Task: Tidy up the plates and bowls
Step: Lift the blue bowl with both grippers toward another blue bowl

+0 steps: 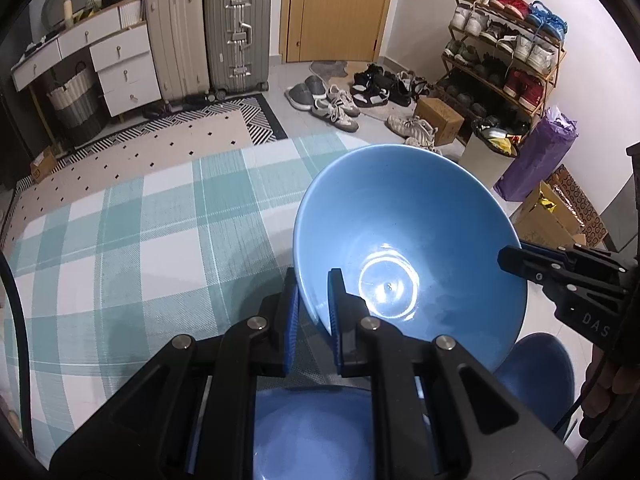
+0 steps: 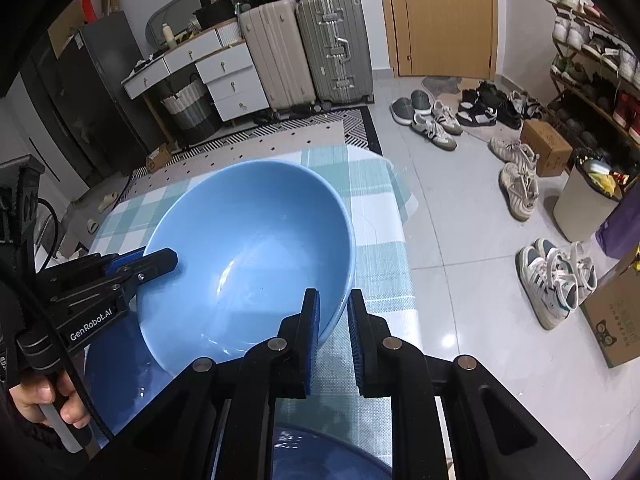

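Note:
A big light-blue bowl (image 1: 400, 220) (image 2: 248, 232) hangs tilted above the table, gripped from both sides. My left gripper (image 1: 312, 284) is shut on its left rim, one pad inside and one outside; in the right wrist view it reaches in from the left (image 2: 170, 259). My right gripper (image 2: 334, 296) is shut on the opposite rim, and its tips show at the right edge of the left wrist view (image 1: 507, 258). Under the bowl lie a blue dish (image 1: 312, 432) (image 2: 120, 380) and a darker blue dish (image 1: 536, 372) (image 2: 320, 456), both partly hidden.
The table wears a teal-and-white checked cloth (image 1: 132, 248) (image 2: 376, 240). On the floor beyond it are suitcases (image 1: 236, 36), a white drawer unit (image 1: 120, 68), scattered shoes (image 2: 516, 184), a shoe rack (image 1: 504, 60), a bin (image 2: 588, 200) and cardboard boxes (image 2: 616, 320). A hand (image 2: 48, 400) holds the left gripper's handle.

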